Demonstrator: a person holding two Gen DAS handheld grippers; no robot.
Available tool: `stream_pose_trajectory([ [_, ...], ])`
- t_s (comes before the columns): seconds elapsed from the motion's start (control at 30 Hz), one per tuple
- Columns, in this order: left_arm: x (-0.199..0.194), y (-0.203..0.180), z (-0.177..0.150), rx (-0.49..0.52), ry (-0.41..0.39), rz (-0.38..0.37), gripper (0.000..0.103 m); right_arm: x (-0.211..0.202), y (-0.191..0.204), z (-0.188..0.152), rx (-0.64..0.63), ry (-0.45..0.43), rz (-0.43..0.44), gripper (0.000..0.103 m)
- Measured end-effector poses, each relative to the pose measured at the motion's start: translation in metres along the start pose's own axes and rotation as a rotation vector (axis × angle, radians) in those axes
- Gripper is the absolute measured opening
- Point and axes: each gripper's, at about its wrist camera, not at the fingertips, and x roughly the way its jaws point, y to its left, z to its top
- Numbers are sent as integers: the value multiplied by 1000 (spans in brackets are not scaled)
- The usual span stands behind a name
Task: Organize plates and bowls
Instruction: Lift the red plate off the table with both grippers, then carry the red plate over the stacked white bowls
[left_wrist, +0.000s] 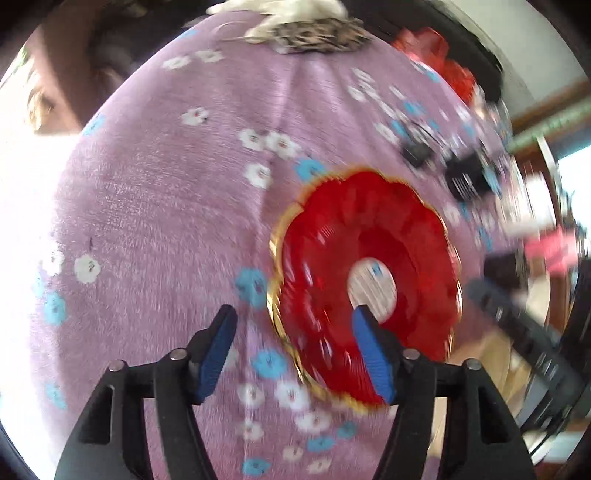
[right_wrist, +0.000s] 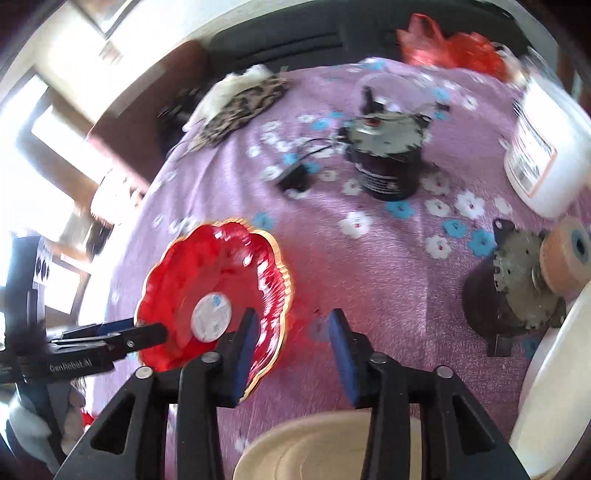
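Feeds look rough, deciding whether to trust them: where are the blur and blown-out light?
Left wrist view: heavy motion blur over the red plate and the clutter to its right, white glare at the left edge. Right wrist view: milder blur, window side washed out, white jug overexposed.

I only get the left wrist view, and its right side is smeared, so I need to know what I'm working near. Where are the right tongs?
Observer: The right tongs are open and empty, beside the red plate's right rim.
Operator: Any other dishes close by?
Observer: Yes, a cream plate lies at the near edge, below the right tongs.
Operator: Anything behind the red plate to avoid?
Observer: A black motor with a toothed metal disc stands on the purple cloth farther back.
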Motion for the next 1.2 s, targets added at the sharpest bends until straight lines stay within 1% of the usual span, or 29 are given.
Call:
stream_pose_trajectory([
  [0.03, 4, -3, 0, -15, 3, -9, 71, 5, 2, -1, 2, 13, -9, 43],
  [0.07, 2, -7, 2, -16, -22, -27, 71, 12, 4, -2, 10, 32, -7, 43],
  [0.13, 5, -18, 5, 4, -12, -55, 71, 23, 11, -3, 23, 57, 9, 43],
  [0.17, 7, -23, 4, 12, -5, -57, 71, 26, 15, -4, 21, 63, 8, 42],
  [0.2, 8, -29, 2, 25, -8, -32, 70, 27, 20, -4, 13, 62, 13, 34],
  [0.23, 9, -34, 1, 40, -17, -3, 70, 26, 24, -4, 6, 54, 10, 33],
  [0.27, 6, -36, -2, 51, -25, 3, 69, 24, 28, -3, -8, 34, -19, 33],
  [0.33, -1, -31, -5, 37, -40, -22, 66, 15, 31, -4, -15, -4, -28, 30],
  [0.4, -10, -27, -8, 21, -65, -65, 65, 3, 29, -4, 5, -38, 4, 24],
  [0.43, -16, -26, -9, 19, -79, -77, 64, -4, 28, -6, 12, -51, 20, 23],
  [0.5, -28, -27, -16, 20, -110, -88, 64, -14, 30, -8, 13, -73, 36, 21],
  [0.63, -53, -34, -33, 37, -175, -95, 64, -37, 41, -21, -14, -126, 35, 21],
  [0.77, -88, -24, -59, 35, -233, -142, 64, -62, 56, -37, -34, -186, 48, 21],
  [0.87, -112, -18, -82, 27, -273, -170, 64, -89, 67, -57, -61, -235, 61, 21],
  [1.07, -155, 1, -133, 9, -350, -199, 64, -130, 103, -99, -122, -313, 86, 21],
  [1.2, -180, 15, -170, 0, -423, -184, 64, -146, 126, -127, -156, -334, 119, 21],
])
